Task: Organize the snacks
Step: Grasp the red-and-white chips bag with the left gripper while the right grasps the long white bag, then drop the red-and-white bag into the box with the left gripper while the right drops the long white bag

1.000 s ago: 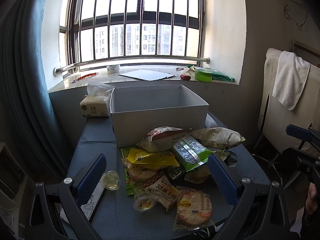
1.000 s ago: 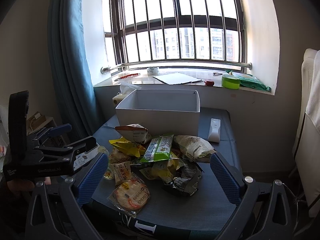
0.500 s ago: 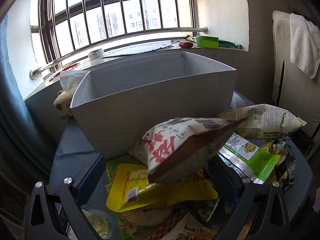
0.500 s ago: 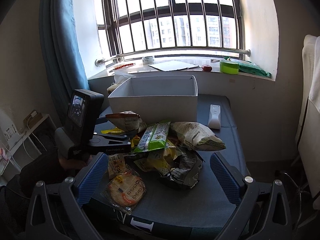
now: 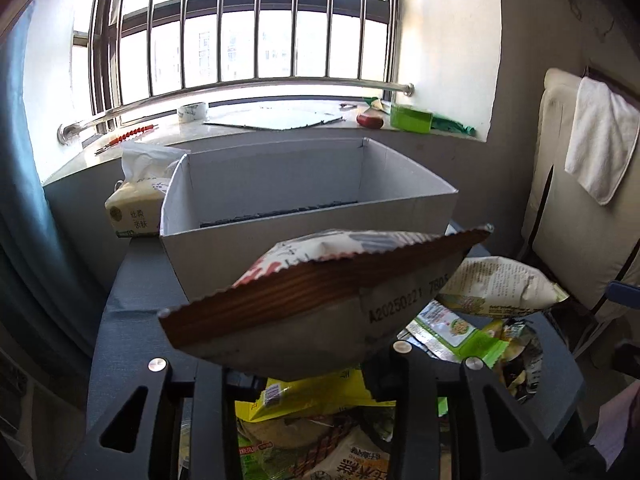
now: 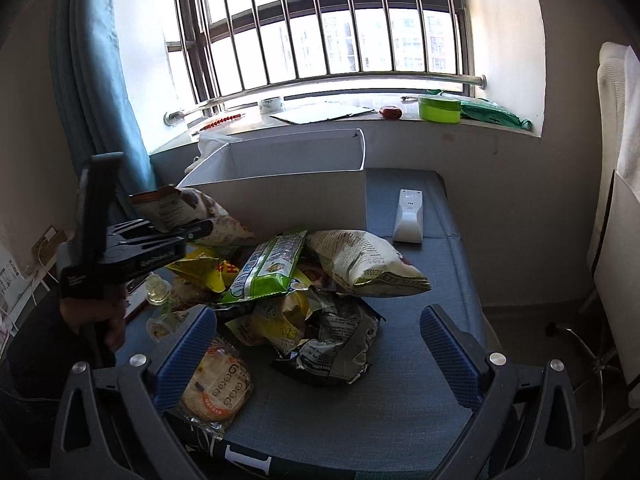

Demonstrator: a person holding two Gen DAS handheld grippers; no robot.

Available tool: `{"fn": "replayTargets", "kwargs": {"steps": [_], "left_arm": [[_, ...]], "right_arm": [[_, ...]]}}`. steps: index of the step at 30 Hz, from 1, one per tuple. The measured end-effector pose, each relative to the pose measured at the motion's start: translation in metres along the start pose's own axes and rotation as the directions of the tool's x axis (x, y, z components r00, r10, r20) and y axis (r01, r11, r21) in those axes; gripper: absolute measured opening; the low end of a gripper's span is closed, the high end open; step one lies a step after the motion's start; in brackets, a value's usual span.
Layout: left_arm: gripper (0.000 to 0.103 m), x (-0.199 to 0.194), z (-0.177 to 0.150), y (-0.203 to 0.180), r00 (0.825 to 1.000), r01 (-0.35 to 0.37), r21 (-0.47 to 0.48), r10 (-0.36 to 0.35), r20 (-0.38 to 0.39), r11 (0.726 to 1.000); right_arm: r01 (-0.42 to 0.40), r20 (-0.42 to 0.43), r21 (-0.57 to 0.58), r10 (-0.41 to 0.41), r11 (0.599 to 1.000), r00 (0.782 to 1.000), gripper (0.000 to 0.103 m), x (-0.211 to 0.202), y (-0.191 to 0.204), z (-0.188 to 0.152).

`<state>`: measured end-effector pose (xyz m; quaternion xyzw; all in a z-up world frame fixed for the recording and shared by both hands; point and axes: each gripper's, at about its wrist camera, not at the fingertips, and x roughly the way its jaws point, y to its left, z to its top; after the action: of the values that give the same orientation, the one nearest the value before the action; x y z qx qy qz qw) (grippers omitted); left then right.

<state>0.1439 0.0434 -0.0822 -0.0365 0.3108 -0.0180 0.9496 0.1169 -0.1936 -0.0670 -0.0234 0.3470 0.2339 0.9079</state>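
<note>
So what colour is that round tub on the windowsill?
Bright lime green; the round tub shows best in the right wrist view.

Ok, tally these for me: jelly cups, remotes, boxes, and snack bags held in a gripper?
jelly cups: 2
white remote: 1
white box: 1
snack bag held in the left gripper: 1
Total: 5

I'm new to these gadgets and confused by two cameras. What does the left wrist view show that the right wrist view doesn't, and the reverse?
Only the left wrist view shows the printed date code on the held snack bag and a white towel. Only the right wrist view shows the left gripper from outside, the open right gripper, a white remote and a round cracker pack. Both show the white box and green container.
</note>
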Motion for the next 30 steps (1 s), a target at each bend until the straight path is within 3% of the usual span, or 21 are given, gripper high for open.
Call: {"fn": "replayTargets", "kwargs": {"steps": [5,8,11,15,18,21,25,30], "left_arm": [[0.039,-0.054,0.006,0.009,0.994,0.079,-0.036,-0.076,0.082,0.996],[0.039,-0.079,0.005,0.01,0.987,0.12,-0.037,-0.115,0.115,0.992],[0.039,-0.094,0.003,0.009,0.982,0.145,-0.022,-0.141,0.129,0.989],[0.039,-0.101,0.002,0.01,0.979,0.156,-0.013,-0.153,0.133,0.988],[0.039,-0.099,0.001,0.012,0.98,0.155,-0.015,-0.152,0.13,0.988],[0.039,-0.096,0.0,0.017,0.982,0.145,-0.02,-0.141,0.123,0.989],[0.039,-0.098,0.007,0.024,0.983,0.117,0.007,-0.117,0.14,0.993],[0.039,-0.097,0.032,0.034,0.98,0.061,0.027,-0.065,0.187,0.998]], "right_arm": [[0.012,-0.054,-0.054,-0.015,0.998,0.998,0.103,0.038,-0.021,0.033],[0.013,-0.153,-0.092,-0.027,0.996,0.988,0.103,0.08,-0.032,0.049],[-0.029,-0.265,-0.087,0.005,0.996,0.964,0.103,0.121,-0.041,0.058],[-0.086,-0.42,-0.064,0.052,0.994,0.906,0.102,0.164,-0.046,0.054],[-0.114,-0.45,-0.082,0.066,0.99,0.891,0.051,0.174,-0.046,0.046],[-0.137,-0.465,-0.115,0.069,0.984,0.882,0.044,0.165,-0.042,0.039],[-0.119,-0.399,-0.178,0.039,0.977,0.916,0.041,0.129,-0.037,0.041],[-0.123,-0.266,-0.148,0.081,0.981,0.961,0.04,0.075,-0.03,0.064]]}}
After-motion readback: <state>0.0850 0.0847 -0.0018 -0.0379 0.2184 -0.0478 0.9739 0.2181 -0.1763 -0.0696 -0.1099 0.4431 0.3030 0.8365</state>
